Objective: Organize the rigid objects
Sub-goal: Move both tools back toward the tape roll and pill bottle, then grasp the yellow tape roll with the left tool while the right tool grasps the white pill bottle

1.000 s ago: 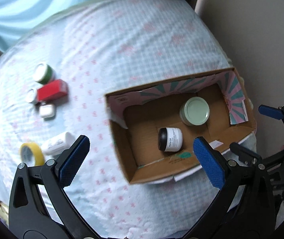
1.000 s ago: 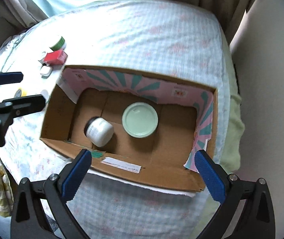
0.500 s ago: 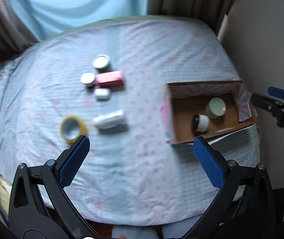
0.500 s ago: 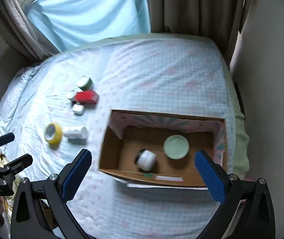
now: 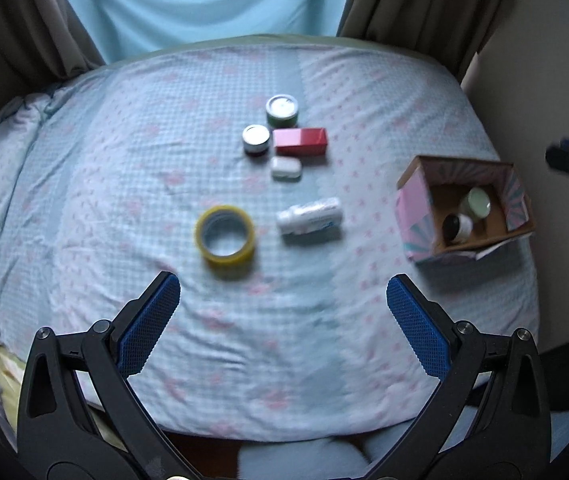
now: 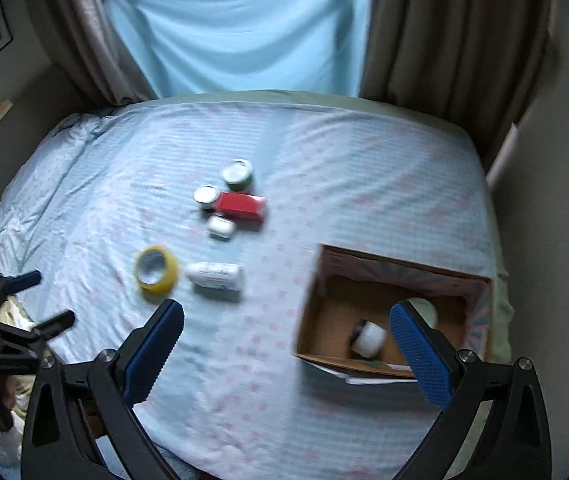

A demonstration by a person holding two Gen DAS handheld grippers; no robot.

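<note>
A cardboard box (image 5: 416, 196) (image 6: 316, 320) stands at the bed's right edge; it holds a pale green-lidded jar (image 5: 477, 202) and a white jar with a black cap (image 5: 457, 227) (image 6: 369, 338). On the bed lie a yellow tape roll (image 5: 225, 236) (image 6: 155, 269), a white bottle (image 5: 310, 216) (image 6: 215, 276), a small white case (image 5: 285, 168), a red box (image 5: 301, 142) (image 6: 242, 207) and two tins (image 5: 282, 110) (image 5: 256, 139). My left gripper (image 5: 283, 320) is open and empty, high above the bed's near side. My right gripper (image 6: 286, 344) is open and empty, high above the box's left wall.
The bed (image 5: 124, 160) has a light blue checked sheet. Curtains (image 6: 444, 40) and a blue cloth (image 6: 236, 28) hang behind it. A wall (image 6: 556, 200) runs close along the right side, next to the box.
Both grippers have pulled up and back from the box. The views now take in the whole bed. The left view has swung left toward the loose objects.
</note>
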